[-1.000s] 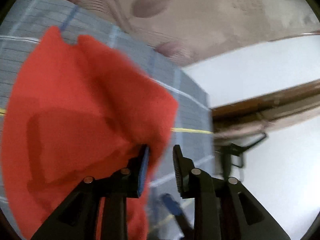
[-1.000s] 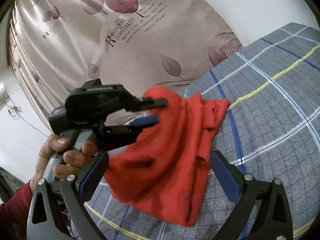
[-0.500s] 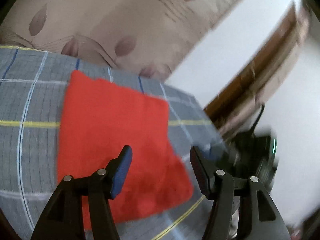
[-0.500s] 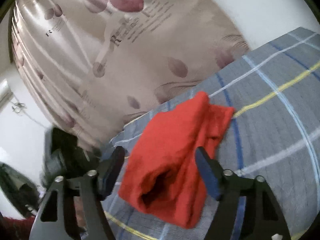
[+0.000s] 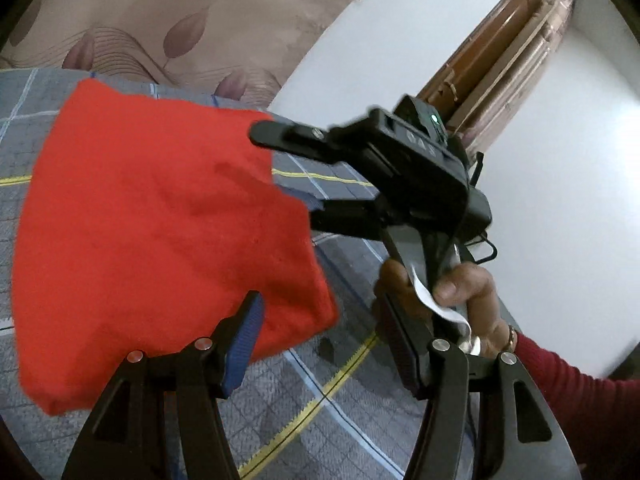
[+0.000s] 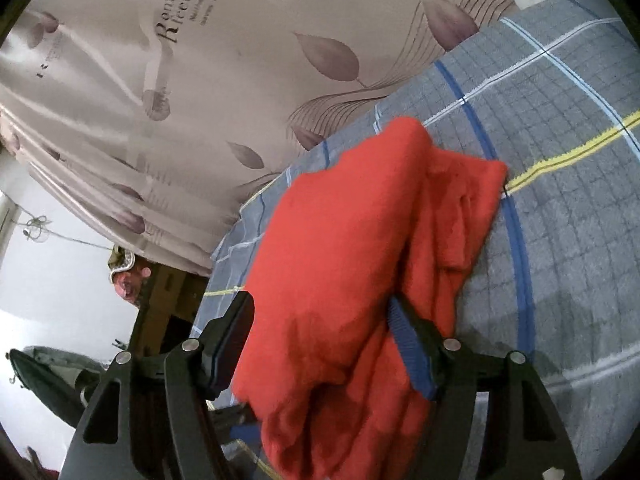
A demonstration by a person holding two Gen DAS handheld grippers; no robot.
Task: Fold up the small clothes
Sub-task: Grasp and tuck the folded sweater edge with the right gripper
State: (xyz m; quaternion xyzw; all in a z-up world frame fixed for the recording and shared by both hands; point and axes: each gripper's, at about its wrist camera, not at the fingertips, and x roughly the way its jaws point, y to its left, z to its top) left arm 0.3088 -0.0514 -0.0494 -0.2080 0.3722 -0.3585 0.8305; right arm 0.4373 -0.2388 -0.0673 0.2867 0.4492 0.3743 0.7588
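Half a second ago the right gripper [image 6: 322, 340] hung above the red garment [image 5: 160, 236] with nothing between its fingers, and now it has come in around the cloth's near edge; its jaws are spread wide, one finger on each side of the bunched fabric, and I cannot tell if they press it; the left gripper [image 5: 320, 340] has drawn back, its jaws also wide apart and holding nothing; one blue pad [image 5: 242, 344] is in front of the garment's corner; the garment lies folded on the grey checked bedsheet [image 6: 560, 200], near the beige curtain [image 6: 200, 80] with leaf print; in the left wrist view the person's hand [image 5: 460, 296] grips the right tool's handle.
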